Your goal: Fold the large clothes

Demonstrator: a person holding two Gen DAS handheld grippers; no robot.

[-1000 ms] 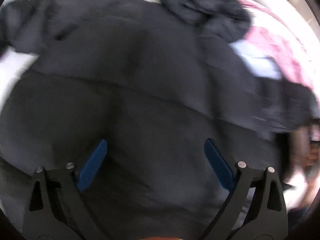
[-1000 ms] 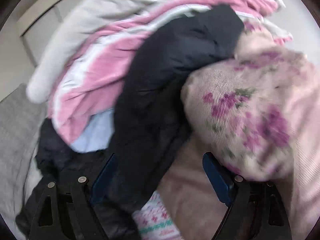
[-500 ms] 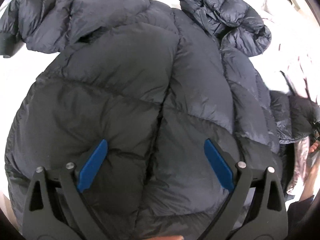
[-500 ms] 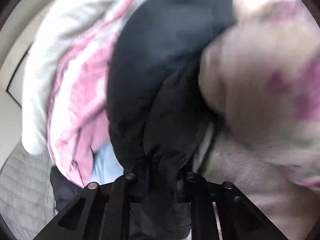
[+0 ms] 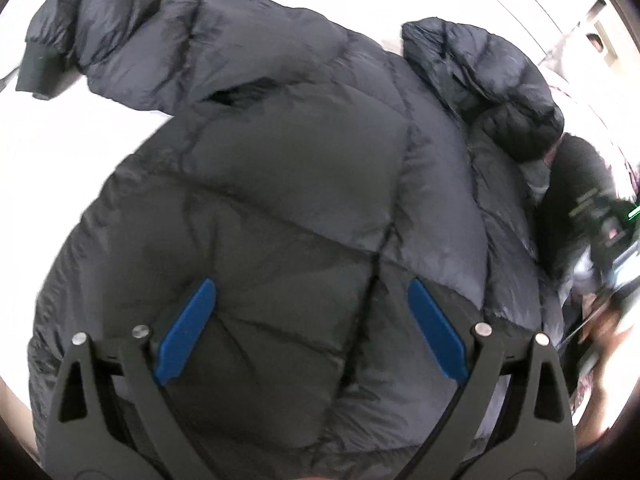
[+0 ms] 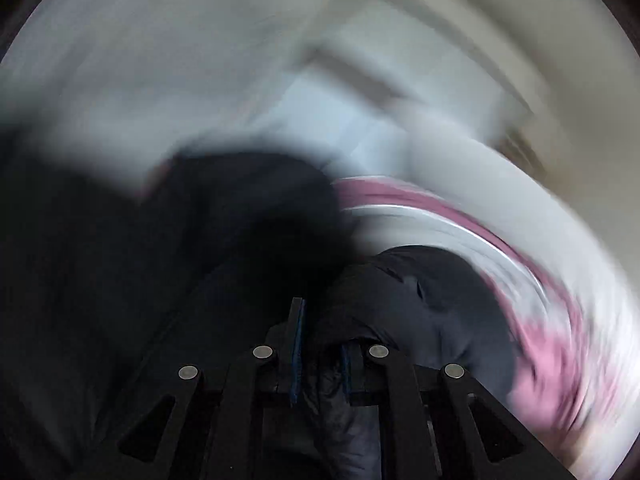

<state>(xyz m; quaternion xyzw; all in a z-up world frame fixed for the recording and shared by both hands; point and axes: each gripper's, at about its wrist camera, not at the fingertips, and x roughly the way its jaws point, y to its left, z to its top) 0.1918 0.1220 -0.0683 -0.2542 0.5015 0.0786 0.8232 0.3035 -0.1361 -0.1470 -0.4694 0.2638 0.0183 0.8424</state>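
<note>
My right jaws [image 6: 320, 354] had just snapped onto the coat's [image 5: 280, 200] sleeve at 3 o'clock; my left jaws [image 5: 312, 328] stayed spread above. Folding could start.

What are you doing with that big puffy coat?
A person is folding a big dark quilted puffer jacket spread on a white surface. The right gripper is clamped on a fold of the jacket's dark fabric; its view is blurred. The left gripper hangs open above the jacket's body, holding nothing. One sleeve lies stretched out to the side.
</note>
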